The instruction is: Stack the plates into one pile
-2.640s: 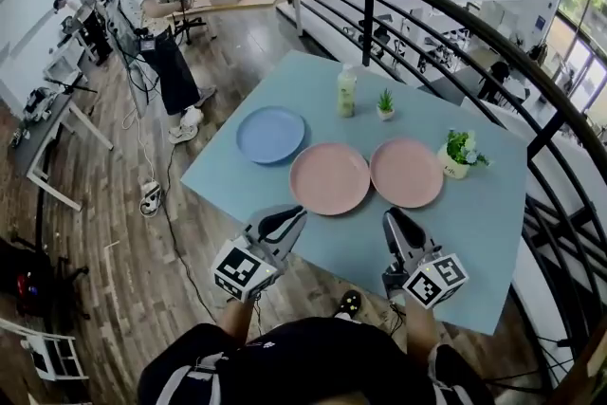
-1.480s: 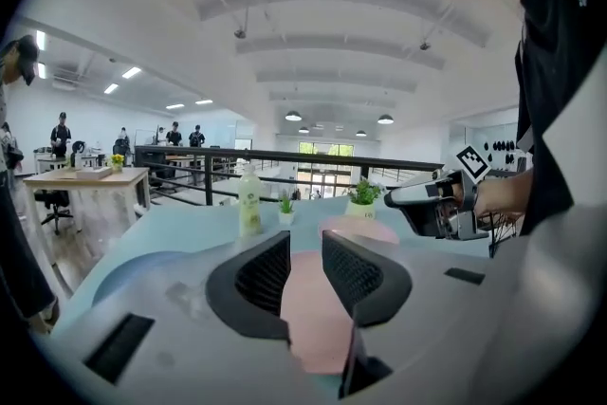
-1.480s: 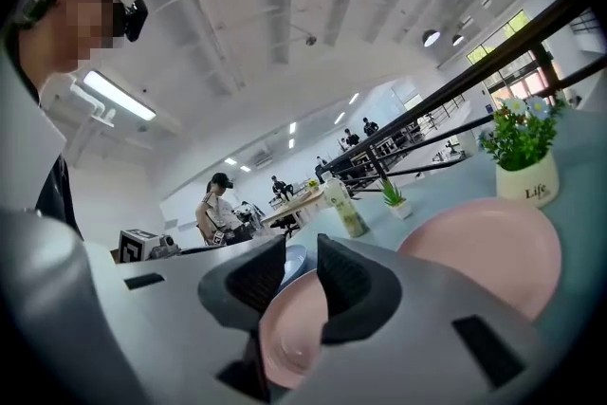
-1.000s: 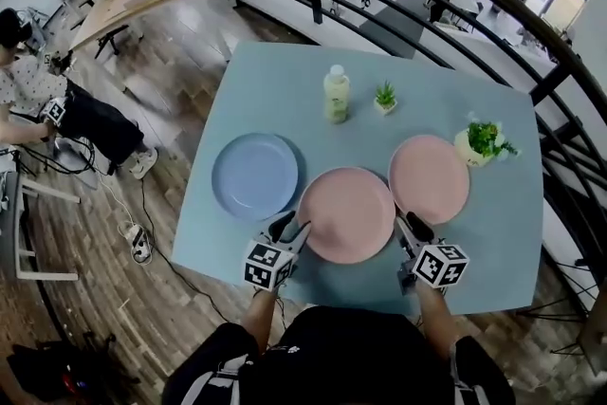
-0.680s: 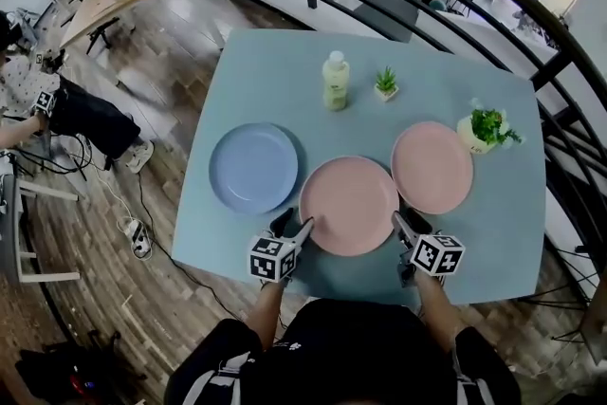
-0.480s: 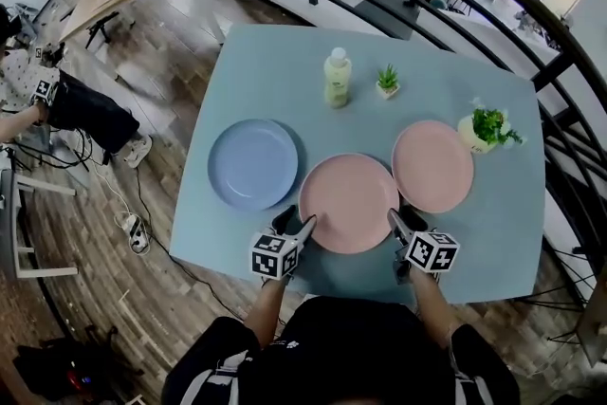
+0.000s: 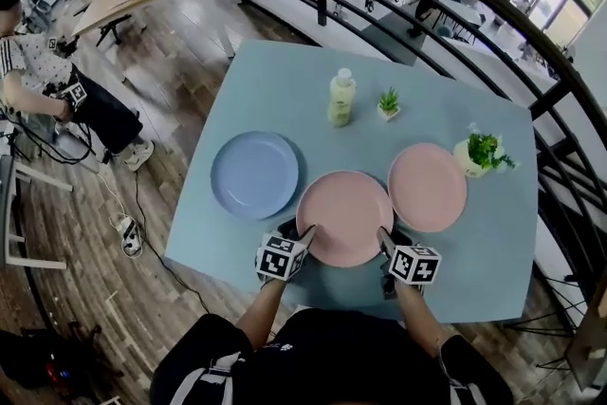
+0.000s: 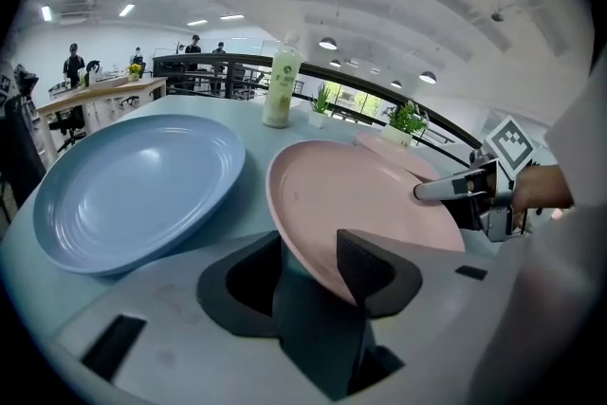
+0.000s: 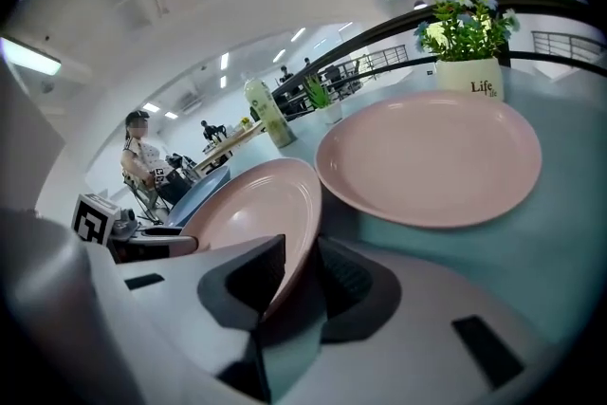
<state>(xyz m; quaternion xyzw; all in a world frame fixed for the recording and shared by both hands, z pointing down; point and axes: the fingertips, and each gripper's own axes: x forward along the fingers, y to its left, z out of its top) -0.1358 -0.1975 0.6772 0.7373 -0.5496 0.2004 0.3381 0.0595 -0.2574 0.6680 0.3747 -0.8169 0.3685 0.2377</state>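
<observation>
Three plates sit in a row on the light blue table (image 7: pixel 275 76): a blue plate (image 7: pixel 254 174) at left, a pink plate (image 7: pixel 344 217) in the middle and a second pink plate (image 7: pixel 427 187) at right. My left gripper (image 7: pixel 302 237) holds the middle plate's near-left rim, and my right gripper (image 7: pixel 384 244) holds its near-right rim. In the left gripper view the pink plate (image 8: pixel 360 204) runs between the jaws of my left gripper (image 8: pixel 308 266), with the blue plate (image 8: pixel 133 190) beside it. In the right gripper view the same plate (image 9: pixel 256 213) is pinched by my right gripper (image 9: pixel 303 266), tilted above the table.
A pale green bottle (image 7: pixel 340 98) and a tiny potted plant (image 7: pixel 388 102) stand behind the plates. A larger potted plant (image 7: pixel 484 150) stands just behind the right pink plate. A black railing (image 7: pixel 531 62) curves round the table's far side. A person (image 7: pixel 38 81) sits at far left.
Both grippers have moved up from the table's near edge to the middle pink plate and closed on its rim. The right one slid in leftwards. The head view shifted slightly.
</observation>
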